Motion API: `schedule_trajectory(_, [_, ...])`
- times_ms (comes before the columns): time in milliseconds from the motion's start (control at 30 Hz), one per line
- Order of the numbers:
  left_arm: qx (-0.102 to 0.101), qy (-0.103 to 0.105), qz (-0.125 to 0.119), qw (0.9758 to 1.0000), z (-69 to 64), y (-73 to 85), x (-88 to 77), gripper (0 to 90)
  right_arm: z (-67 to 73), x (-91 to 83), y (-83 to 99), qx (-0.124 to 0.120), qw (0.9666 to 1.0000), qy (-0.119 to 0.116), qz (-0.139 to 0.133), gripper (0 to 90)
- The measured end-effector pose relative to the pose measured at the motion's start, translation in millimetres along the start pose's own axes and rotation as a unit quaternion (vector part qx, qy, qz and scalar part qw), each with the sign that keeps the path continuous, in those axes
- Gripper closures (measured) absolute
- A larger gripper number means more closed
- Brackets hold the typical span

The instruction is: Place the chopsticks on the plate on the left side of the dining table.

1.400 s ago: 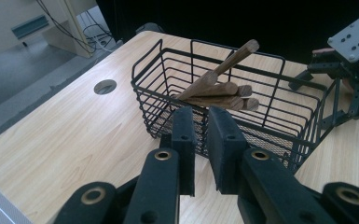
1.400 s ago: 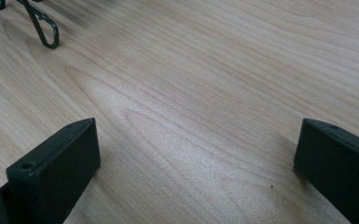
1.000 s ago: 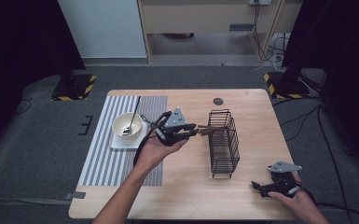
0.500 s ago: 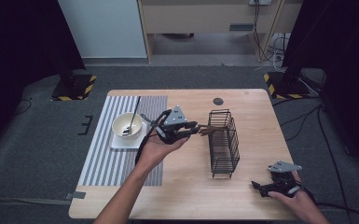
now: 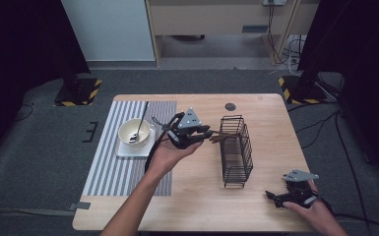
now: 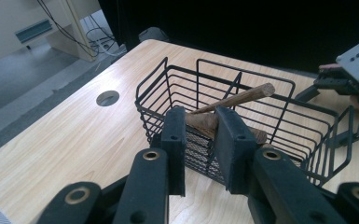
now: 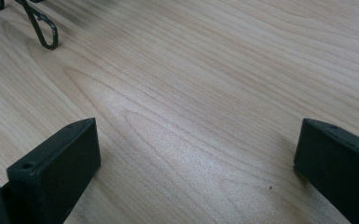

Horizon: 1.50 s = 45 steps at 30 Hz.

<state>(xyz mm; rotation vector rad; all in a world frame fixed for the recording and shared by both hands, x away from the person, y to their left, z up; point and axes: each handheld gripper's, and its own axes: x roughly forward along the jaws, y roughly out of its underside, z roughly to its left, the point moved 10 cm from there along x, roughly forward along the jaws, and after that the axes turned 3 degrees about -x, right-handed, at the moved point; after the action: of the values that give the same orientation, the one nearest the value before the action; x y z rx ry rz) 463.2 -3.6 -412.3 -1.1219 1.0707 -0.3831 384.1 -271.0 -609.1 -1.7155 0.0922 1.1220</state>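
Left hand-held gripper (image 5: 207, 135) sits mid-bench, its jaws clamped on a pair of brown wooden sticks (image 6: 224, 109), chopsticks by the look of them, and they're poking over the near-left rim of the black wire basket (image 5: 236, 150). In the left gripper view the sticks cross above the basket's mesh floor, tips inside the wire frame, butt ends pinched between the pads. My read: they're held high and angled so they clear the rim and can drop lengthwise into the basket.

Over at the near right corner of the bench (image 5: 270, 206), the right hand-held gripper (image 5: 275, 198) rests low with its jaws spread wide and nothing between them, just bare wood grain in the right gripper view. It's parked well apart from the basket, out of the way.

Far left, a cream bowl (image 5: 134, 132) with a spoon (image 5: 141, 123) in it stands on a white square plate (image 5: 128, 150) on the striped mat (image 5: 108, 167), untouched and clear of the action.
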Motion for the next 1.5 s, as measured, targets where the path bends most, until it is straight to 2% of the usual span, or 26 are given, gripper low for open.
schedule_trajectory(200, [0.002, -0.011, 0.009, 0.9999, -0.9, -1.0, 4.1, 74.9, -0.1, 0.0, 0.0, -0.001, 1.0, 0.0, 0.0, 0.3])
schedule_trajectory(367, [-0.011, -0.012, 0.008, 0.9998, 0.8, -2.3, 5.3, 75.8, 0.0, 0.0, 0.0, 0.0, 1.0, 0.0, 0.0, 0.3])
schedule_trajectory(700, [-0.016, -0.005, 0.007, 0.9998, 1.5, -2.0, 5.5, 79.9, 0.0, 0.0, 0.0, 0.0, 1.0, 0.0, 0.0, 0.3])
schedule_trajectory(800, [-0.009, -0.006, 0.01, 0.9999, 0.4, -2.0, 5.6, 81.5, -0.2, 0.1, -0.1, -0.001, 1.0, 0.0, 0.0, 0.3])
schedule_trajectory(900, [-0.001, -0.016, 0.015, 0.9998, 0.9, -0.7, 4.2, 82.4, 0.0, 0.0, 0.0, 0.0, 1.0, 0.0, 0.0, 0.3])
schedule_trajectory(1233, [0.0, -0.025, 0.018, 0.9995, 0.8, -0.6, 3.0, 83.1, -0.1, 0.0, 0.0, -0.001, 1.0, 0.0, 0.0, 0.3])
schedule_trajectory(1500, [-0.007, -0.033, 0.007, 0.9994, 4.4, -3.4, 2.7, 83.6, 0.0, 0.0, 0.0, 0.0, 1.0, 0.0, 0.0, 0.3])
